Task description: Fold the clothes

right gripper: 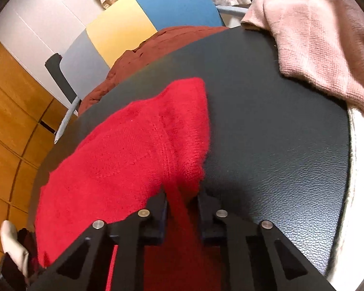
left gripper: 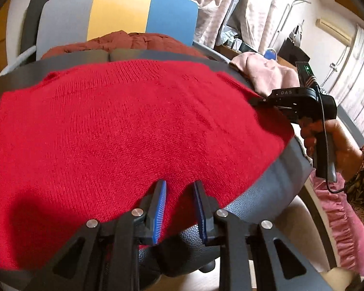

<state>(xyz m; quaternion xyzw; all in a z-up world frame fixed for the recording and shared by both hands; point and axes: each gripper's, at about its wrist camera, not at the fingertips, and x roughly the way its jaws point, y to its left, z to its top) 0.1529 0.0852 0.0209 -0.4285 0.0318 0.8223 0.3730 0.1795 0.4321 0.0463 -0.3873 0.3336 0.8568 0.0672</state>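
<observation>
Red knitted sweater (left gripper: 123,126) lies spread flat on a round black leather-look table (right gripper: 279,131). The left gripper (left gripper: 179,208) sits at the near edge of the sweater with its jaws a little apart, red knit showing between the blue pads (left gripper: 160,208); I cannot tell if they pinch it. The right gripper (right gripper: 182,201) has a fold of the sweater's edge between its jaws and grips it. A pink sweater (right gripper: 322,43) lies well apart, by the table's far rim.

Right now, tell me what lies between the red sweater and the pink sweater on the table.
In the right wrist view, only bare black leather-textured tabletop separates the red sweater from the pink sweater; nothing else lies there.
</observation>
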